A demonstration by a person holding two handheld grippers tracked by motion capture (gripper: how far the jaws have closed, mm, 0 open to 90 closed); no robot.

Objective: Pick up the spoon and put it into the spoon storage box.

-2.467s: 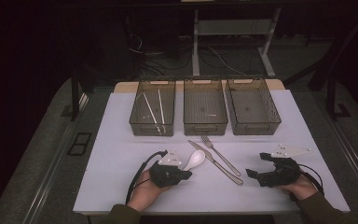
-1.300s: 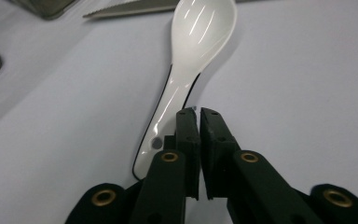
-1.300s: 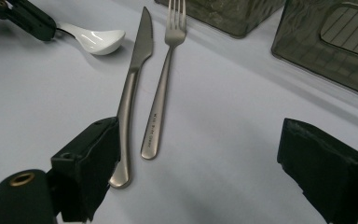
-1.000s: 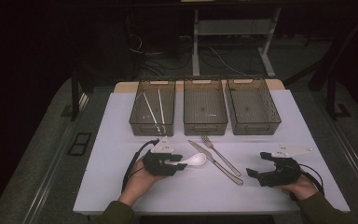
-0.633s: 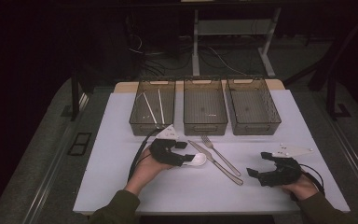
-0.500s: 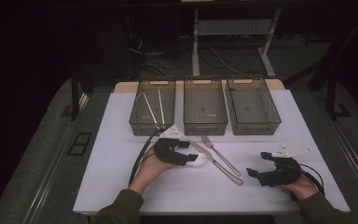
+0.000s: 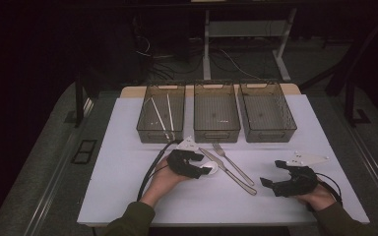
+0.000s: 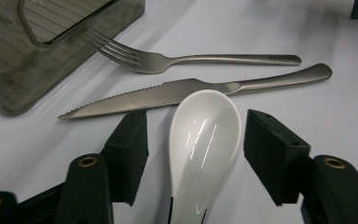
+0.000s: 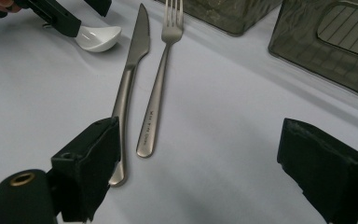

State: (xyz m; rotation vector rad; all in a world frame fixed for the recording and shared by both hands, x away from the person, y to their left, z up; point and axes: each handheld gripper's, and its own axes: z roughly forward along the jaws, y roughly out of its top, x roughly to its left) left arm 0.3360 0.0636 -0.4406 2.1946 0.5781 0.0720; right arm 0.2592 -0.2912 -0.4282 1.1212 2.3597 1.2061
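Observation:
A white ceramic spoon [image 8: 205, 140] lies on the white table with its bowl toward a steel knife [image 8: 168, 93] and a fork [image 8: 191, 59]. My left gripper [image 8: 198, 126] straddles the spoon's bowl. Its jaws have just been closing, but a gap still shows on each side, so the pads do not press on the spoon. In the high view the left gripper [image 7: 199, 169] sits left of the knife [image 7: 229, 172] and fork [image 7: 232, 162]. My right gripper [image 7: 273, 173] rests open at the right and holds nothing. It points along the table at the knife's handle [image 9: 130, 70].
Three smoky plastic bins stand in a row at the back: the left bin [image 7: 160, 135] holds two thin white sticks [image 7: 160, 115], while the middle bin [image 7: 216, 132] and the right bin [image 7: 268, 132] look bare. The table's front edge runs just behind both hands.
My left gripper has moved forward and to the right, and its jaws now stand on either side of the spoon's bowl. The spoon, knife, fork and right gripper have stayed put.

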